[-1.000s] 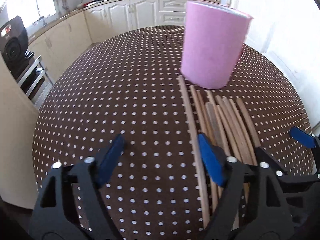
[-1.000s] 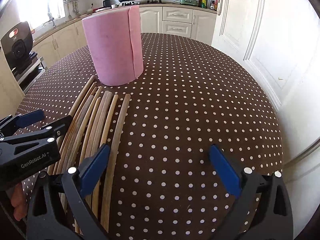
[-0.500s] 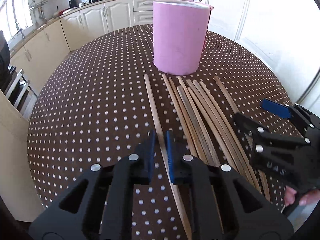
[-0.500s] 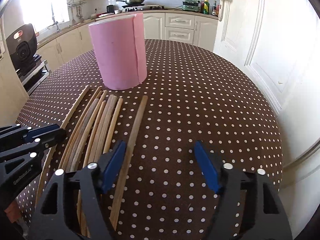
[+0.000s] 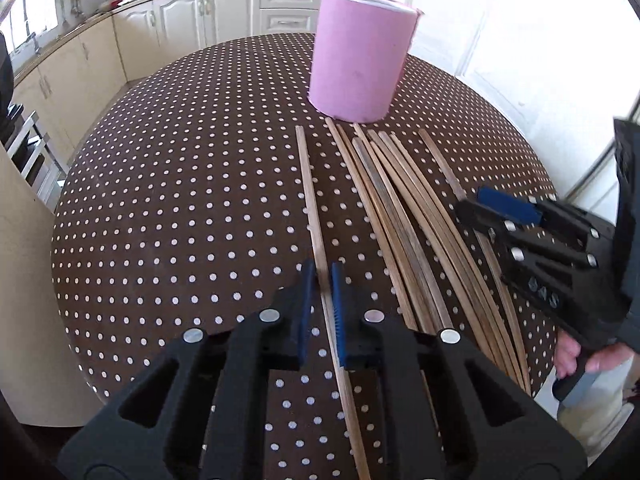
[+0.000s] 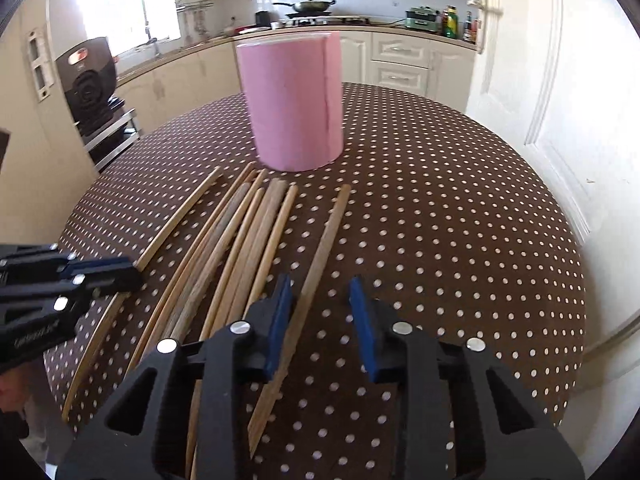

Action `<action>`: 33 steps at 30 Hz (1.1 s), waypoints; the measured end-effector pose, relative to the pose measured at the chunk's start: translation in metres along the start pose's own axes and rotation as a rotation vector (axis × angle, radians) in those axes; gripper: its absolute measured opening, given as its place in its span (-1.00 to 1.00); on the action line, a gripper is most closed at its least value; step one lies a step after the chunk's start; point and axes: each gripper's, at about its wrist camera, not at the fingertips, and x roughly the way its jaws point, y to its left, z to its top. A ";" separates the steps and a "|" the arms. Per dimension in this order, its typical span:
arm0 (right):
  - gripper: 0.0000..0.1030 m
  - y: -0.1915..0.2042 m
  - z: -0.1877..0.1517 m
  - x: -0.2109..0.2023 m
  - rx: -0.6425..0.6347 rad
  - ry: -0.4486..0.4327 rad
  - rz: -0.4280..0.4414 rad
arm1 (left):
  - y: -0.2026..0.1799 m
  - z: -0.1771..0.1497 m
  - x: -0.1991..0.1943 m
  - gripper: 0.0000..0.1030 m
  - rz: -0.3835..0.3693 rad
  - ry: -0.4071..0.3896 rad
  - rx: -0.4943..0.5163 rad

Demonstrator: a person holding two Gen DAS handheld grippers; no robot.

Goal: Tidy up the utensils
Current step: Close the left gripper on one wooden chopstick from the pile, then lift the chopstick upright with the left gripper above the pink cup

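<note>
On the dotted table (image 5: 168, 208), the left gripper (image 5: 320, 280) pinches the leftmost chopstick (image 5: 310, 200), set apart from the bundle of chopsticks (image 5: 400, 208) before the pink holder (image 5: 360, 56). The right gripper (image 6: 322, 300) is closing around the rightmost chopstick (image 6: 324, 248), not yet clamping it.

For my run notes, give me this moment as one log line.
left gripper: shut on far-left chopstick | right gripper: closing round far-right chopstick | pink holder: upright, no chopsticks seen in it
</note>
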 end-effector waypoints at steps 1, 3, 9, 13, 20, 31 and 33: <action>-0.52 0.001 -0.001 -0.001 -0.007 0.003 0.005 | 0.000 0.001 0.000 -0.79 0.006 0.000 -0.007; -0.54 0.000 -0.001 -0.002 -0.009 0.013 0.020 | 0.000 0.005 0.001 -0.78 0.018 -0.002 -0.008; -0.57 -0.003 0.007 0.002 0.022 0.046 0.019 | -0.002 0.026 0.017 -0.78 0.069 -0.008 -0.017; -0.57 0.003 0.015 0.011 0.003 0.053 -0.040 | 0.001 0.039 0.025 -0.78 0.083 -0.005 -0.037; -0.57 0.008 0.025 0.022 -0.007 0.087 -0.085 | 0.003 0.060 0.038 -0.78 0.096 0.008 -0.054; -0.89 -0.001 0.036 0.028 0.018 0.121 -0.062 | 0.020 0.087 0.056 -0.88 0.071 -0.002 -0.117; -0.90 -0.002 0.035 0.027 0.031 0.114 -0.049 | 0.019 0.089 0.058 -0.88 0.079 -0.012 -0.116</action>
